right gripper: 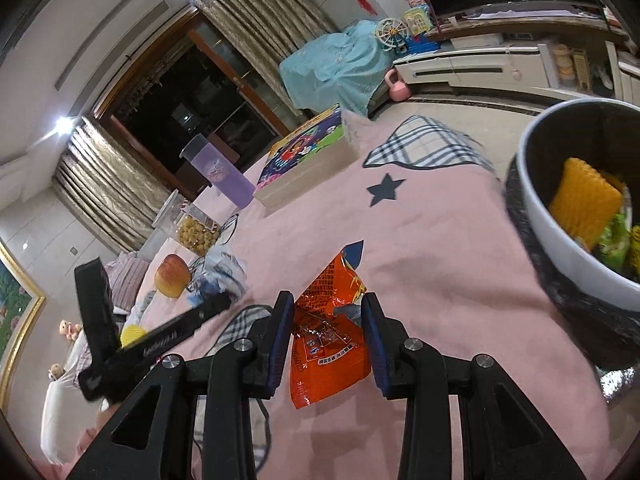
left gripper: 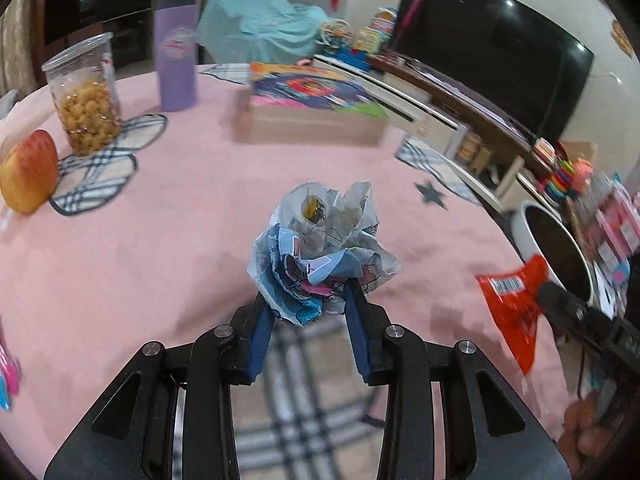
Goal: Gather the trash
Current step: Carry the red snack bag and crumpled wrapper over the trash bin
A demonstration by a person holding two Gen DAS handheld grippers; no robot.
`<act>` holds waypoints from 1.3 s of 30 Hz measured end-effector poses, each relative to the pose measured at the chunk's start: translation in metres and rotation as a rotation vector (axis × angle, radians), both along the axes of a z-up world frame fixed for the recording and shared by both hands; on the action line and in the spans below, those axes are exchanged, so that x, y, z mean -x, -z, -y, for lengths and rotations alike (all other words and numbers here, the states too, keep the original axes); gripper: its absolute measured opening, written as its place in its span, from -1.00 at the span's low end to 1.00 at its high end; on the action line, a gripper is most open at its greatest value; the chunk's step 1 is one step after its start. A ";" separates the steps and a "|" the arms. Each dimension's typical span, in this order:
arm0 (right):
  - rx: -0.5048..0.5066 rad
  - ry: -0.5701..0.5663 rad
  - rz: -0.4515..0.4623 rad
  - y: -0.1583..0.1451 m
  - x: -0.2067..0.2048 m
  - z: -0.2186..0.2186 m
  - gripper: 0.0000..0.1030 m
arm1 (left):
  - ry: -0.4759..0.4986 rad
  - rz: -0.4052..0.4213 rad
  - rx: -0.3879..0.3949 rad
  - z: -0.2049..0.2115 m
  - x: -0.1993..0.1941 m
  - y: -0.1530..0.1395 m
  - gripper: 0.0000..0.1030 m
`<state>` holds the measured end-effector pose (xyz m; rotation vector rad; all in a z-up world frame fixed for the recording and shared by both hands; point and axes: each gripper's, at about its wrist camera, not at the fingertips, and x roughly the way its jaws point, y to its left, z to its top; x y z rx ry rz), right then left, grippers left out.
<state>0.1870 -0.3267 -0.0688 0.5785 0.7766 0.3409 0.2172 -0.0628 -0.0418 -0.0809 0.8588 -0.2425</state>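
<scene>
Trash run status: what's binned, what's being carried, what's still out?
Binned: an orange wrapper and green scraps lie in the white bin. In hand: the left gripper is shut on a crumpled paper wrapper, the right gripper on an orange snack packet. Left: dropping both in; no other loose trash shows on the pink tablecloth.

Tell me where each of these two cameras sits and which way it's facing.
Left wrist: on the left gripper, looking down its fingers across the pink tablecloth; it clamps a crumpled paper ball.
Right wrist: on the right gripper, facing the trash bin; it clamps an orange wrapper.
Shared: each view shows the other gripper, plus the apple.
</scene>
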 end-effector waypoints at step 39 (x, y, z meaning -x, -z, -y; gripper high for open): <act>-0.044 0.182 0.091 -0.023 0.071 0.099 -0.31 | 0.264 0.039 -0.035 0.129 0.060 -0.021 -0.36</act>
